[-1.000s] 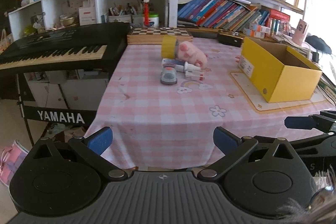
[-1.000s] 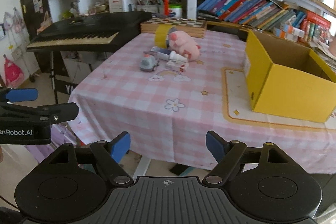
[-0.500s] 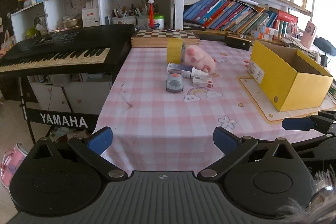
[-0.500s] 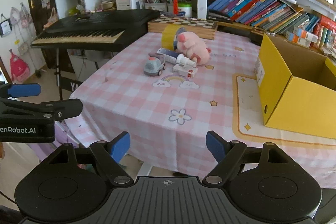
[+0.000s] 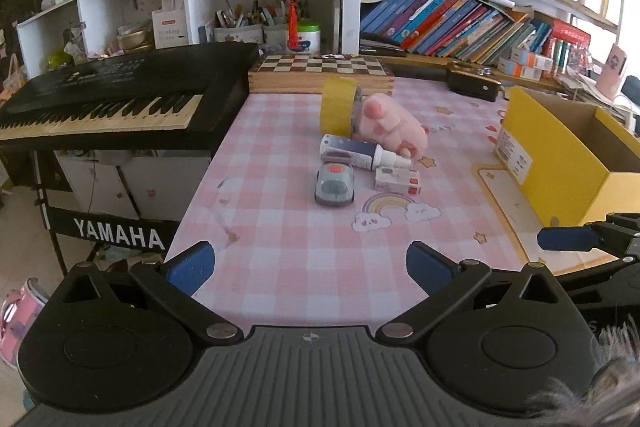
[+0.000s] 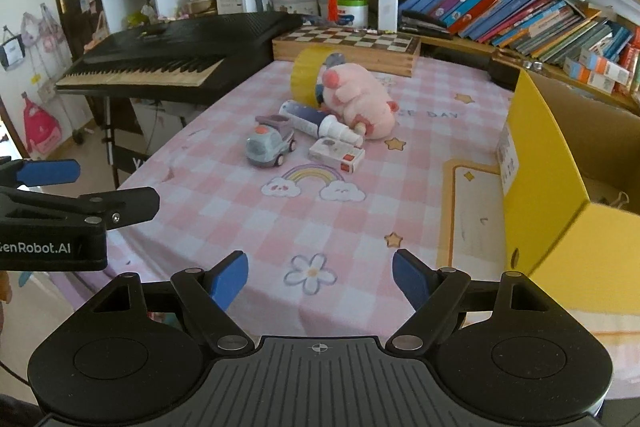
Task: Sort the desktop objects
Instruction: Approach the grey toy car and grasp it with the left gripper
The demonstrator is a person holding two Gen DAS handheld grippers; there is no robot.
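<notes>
A toy car, a small box, a bottle, a pink plush and a tape roll cluster toward the surface's far edge. A yellow box stands at its right edge. Left claw and right claw hover over the near edge, both apart and empty.

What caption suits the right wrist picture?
Open right gripper facing a toy truck, plush pig and yellow box.

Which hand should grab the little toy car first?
Probably the left. The toy car sits almost straight ahead of the left gripper, whose jaws are open and empty. From the right gripper, also open, the car lies off to the left, while the yellow box is on its side.
</notes>
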